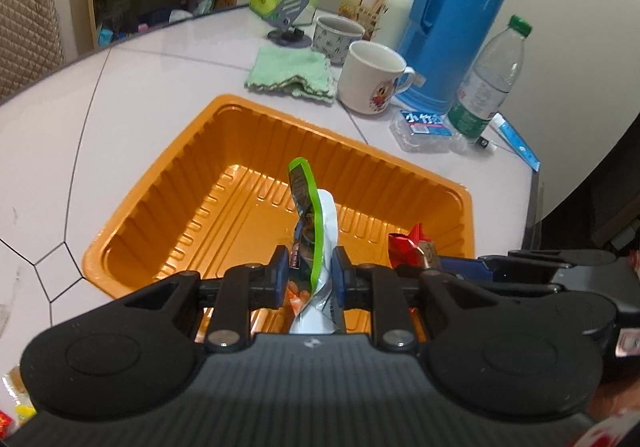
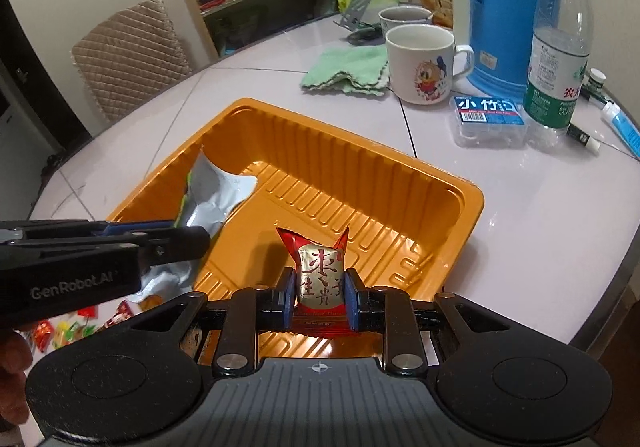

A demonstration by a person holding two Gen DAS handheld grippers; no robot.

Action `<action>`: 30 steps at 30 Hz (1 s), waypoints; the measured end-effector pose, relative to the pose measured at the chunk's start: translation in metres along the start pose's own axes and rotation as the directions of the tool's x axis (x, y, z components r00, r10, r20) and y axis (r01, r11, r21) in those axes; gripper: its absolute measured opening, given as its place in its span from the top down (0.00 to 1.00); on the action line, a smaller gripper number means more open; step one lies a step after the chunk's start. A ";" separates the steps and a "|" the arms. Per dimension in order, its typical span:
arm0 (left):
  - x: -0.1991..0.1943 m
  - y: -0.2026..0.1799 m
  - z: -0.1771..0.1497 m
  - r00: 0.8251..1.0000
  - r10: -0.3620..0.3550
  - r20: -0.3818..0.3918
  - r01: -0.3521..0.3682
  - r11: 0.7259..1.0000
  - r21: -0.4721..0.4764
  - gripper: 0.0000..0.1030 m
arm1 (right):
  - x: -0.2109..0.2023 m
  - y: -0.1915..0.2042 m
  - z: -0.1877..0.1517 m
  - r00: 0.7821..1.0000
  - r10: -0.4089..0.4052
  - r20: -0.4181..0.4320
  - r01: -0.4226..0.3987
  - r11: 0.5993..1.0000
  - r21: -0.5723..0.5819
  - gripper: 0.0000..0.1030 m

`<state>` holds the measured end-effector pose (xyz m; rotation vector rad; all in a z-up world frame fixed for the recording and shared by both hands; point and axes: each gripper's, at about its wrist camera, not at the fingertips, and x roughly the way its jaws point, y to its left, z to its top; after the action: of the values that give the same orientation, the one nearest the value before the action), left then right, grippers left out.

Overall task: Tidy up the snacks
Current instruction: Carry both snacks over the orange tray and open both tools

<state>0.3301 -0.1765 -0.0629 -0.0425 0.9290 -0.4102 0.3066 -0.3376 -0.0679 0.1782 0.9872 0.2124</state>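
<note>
The left gripper (image 1: pixel 307 271) is clamped tight on a thin, shiny silver snack bag with a green edge (image 1: pixel 308 223). The bag sticks up between the two blue pads and bends a little at the top. It hangs over the big orange plastic tray with ribbed walls (image 1: pixel 256 151), near the tray's 6 o'clock side in the left wrist view.

The right gripper (image 2: pixel 319 295) is squeezed shut on a small red and gold candy packet with red writing (image 2: pixel 321 273). The packet stands up straight between the pads, over the tray's near edge. In the right wrist view the left gripper comes in from 9 o'clock, and its silver bag is over the tray's left part. The tray floor that shows is bare.

The tray sits on a white round table with thin dark lines (image 2: pixel 520 215). Past the tray, at 12 o'clock, lies a folded green cloth (image 2: pixel 348 73). Beside it, at 1 o'clock, stands a white mug with a cartoon duck (image 2: pixel 422 63). Behind the mug is a tall blue plastic jug (image 2: pixel 508 7), and at 2 o'clock a clear water bottle with a green cap (image 2: pixel 560 47). Some small bright snack packets (image 2: pixel 64 331) lie at 8 o'clock, off the tray.
</note>
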 end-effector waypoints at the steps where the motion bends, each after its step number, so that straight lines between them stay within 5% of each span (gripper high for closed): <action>1: 0.004 0.001 0.001 1.000 0.002 -0.007 -0.002 1.000 -0.001 0.80 | 0.003 -0.001 0.001 1.000 -0.002 -0.002 0.002 1.000 0.003 0.75; 12: 0.027 0.007 0.001 0.998 0.000 -0.068 -0.002 1.000 -0.021 0.81 | 0.025 -0.001 0.002 0.999 -0.028 -0.042 0.028 1.000 0.011 0.75; 30: 0.000 0.018 0.001 0.999 0.027 -0.017 -0.027 0.999 -0.033 0.75 | 0.020 0.005 0.006 0.997 -0.065 -0.031 0.064 0.997 -0.036 0.73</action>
<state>0.3368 -0.1598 -0.0667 -0.0573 0.9519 -0.3702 0.3223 -0.3278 -0.0795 0.1115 1.0188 0.1735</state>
